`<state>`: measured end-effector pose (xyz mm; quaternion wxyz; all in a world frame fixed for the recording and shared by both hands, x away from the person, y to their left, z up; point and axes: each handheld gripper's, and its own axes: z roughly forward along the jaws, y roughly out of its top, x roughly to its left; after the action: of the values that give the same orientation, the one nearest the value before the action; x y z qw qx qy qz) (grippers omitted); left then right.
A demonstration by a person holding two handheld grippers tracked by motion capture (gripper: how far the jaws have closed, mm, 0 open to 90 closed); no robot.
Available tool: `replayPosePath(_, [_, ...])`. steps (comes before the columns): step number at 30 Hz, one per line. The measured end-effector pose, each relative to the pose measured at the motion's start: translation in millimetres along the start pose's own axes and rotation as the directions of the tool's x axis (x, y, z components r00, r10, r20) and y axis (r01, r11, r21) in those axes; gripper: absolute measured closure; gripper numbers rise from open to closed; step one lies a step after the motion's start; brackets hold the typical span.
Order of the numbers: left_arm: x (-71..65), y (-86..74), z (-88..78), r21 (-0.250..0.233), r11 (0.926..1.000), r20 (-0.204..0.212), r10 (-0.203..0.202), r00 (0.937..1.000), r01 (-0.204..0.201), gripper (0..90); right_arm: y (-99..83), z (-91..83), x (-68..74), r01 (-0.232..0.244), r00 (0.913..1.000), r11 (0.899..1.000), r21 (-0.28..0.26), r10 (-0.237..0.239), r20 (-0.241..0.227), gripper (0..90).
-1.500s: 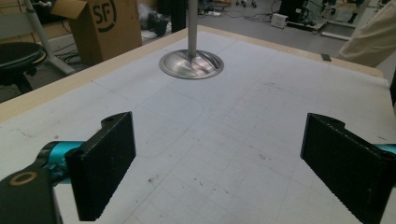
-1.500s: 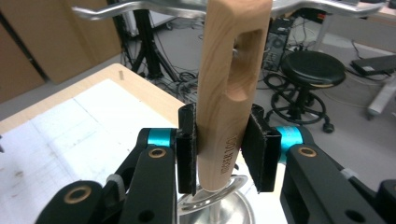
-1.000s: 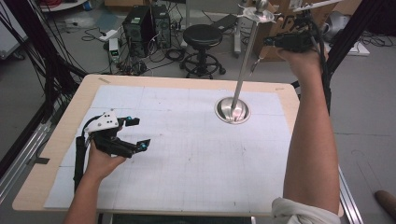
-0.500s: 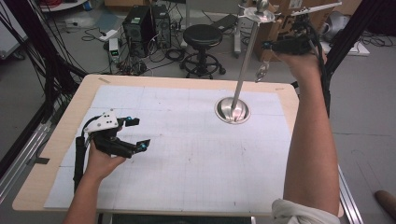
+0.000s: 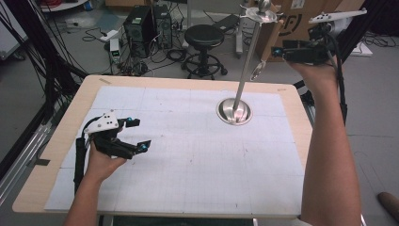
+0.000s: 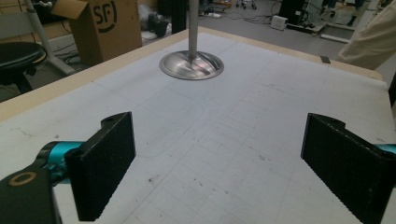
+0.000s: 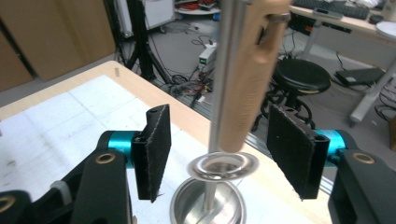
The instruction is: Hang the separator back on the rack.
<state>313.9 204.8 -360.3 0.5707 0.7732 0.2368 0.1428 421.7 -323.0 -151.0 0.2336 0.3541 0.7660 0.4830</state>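
From the high view, a metal stand (image 5: pixel 244 66) rises from a round base (image 5: pixel 234 111) set on the bench (image 5: pixel 66 141) toward its far right corner. A utensil with a wooden handle (image 5: pixel 264 59) hangs from the stand's top, close beside the pole. The right gripper (image 5: pixel 289 52) is held up in the air at the handle's height, just to its right; whether it touches cannot be told from here. The left gripper (image 5: pixel 136 134) rests low near the bench's left edge, well apart from the stand, jaws spread and empty.

In the left gripper view, the two black jaws stand wide apart over bare bench, gripping nothing. The stand's base (image 6: pixel 191 64) sits far ahead near the far edge.

In the right gripper view, the wooden handle (image 7: pixel 250 79) hangs between the jaws, which stand apart on either side with a clear gap to each; nothing is clamped yet. A metal ring (image 7: pixel 223 166) at the utensil's lower end hangs above the base (image 7: pixel 208 205).

The utensil looks light and stiff, the wood offering better grip than the polished metal. Hanging free, it will likely swing if nudged, so the middle of the handle seems the place to close on, squarely.
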Motion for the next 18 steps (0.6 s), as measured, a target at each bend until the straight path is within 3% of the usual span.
replayPosePath(8, [0.8,-0.6,0.1,0.009,1.0000,-0.007,0.003,1.0000,-0.003,9.5,-20.3,-13.8,19.8,0.046,0.9986,0.998,-0.038,-0.047,-0.026,34.9])
replayPosePath(14, [1.2,-2.0,1.1,0.015,0.9999,-0.007,0.002,1.0000,-0.002,9.3,-40.5,-21.6,41.6,0.058,0.9932,0.995,-0.084,-0.066,-0.096,34.4])
replayPosePath(18, [1.2,-2.9,0.7,0.018,0.9998,-0.008,-0.001,1.0000,0.001,9.1,-57.4,-26.0,56.9,0.075,0.9901,0.991,-0.109,-0.087,-0.110,32.6])
